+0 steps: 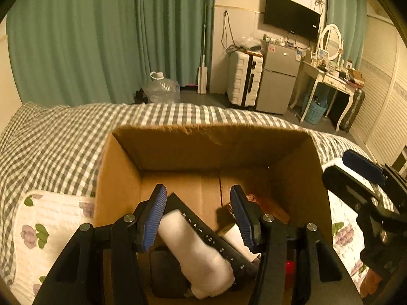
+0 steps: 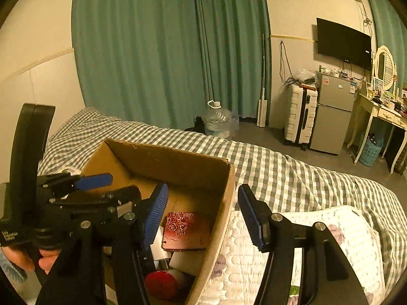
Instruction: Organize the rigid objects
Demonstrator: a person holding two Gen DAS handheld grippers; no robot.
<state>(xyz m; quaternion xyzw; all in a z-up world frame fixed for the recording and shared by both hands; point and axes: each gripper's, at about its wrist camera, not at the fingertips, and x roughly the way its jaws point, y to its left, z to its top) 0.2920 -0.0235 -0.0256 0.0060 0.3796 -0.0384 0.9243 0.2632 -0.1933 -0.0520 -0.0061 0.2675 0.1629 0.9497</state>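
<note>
I am looking down into the cardboard box (image 1: 119, 178), which is sitting on the checked bedspread (image 1: 63, 137) of the bed. Lying inside it, I am seeing a white cylinder-shaped bottle (image 1: 193, 251) tilted across the bottom, with a slim black remote (image 1: 211, 233) lying diagonally just beside it and partly over it. Further to the right inside the box, a red case with a rose pattern (image 2: 184, 228) is lying flat, and a red-capped container (image 2: 162, 283) is resting near the box's nearest corner.

My left claw (image 1: 198, 218) is hanging over the box's open top with its jaws standing apart; the bottle and remote are showing between the blue pads (image 1: 152, 218), but the pads are not pressing on them. My right claw (image 2: 203, 216) is also standing open, straddling the box's right wall, one pad inside and one outside, gripping nothing.

A white quilted pad with purple flowers (image 2: 305, 241) is lying on the bed to both sides of the box. A hand (image 2: 38, 256) is holding the left claw's handle.
</note>
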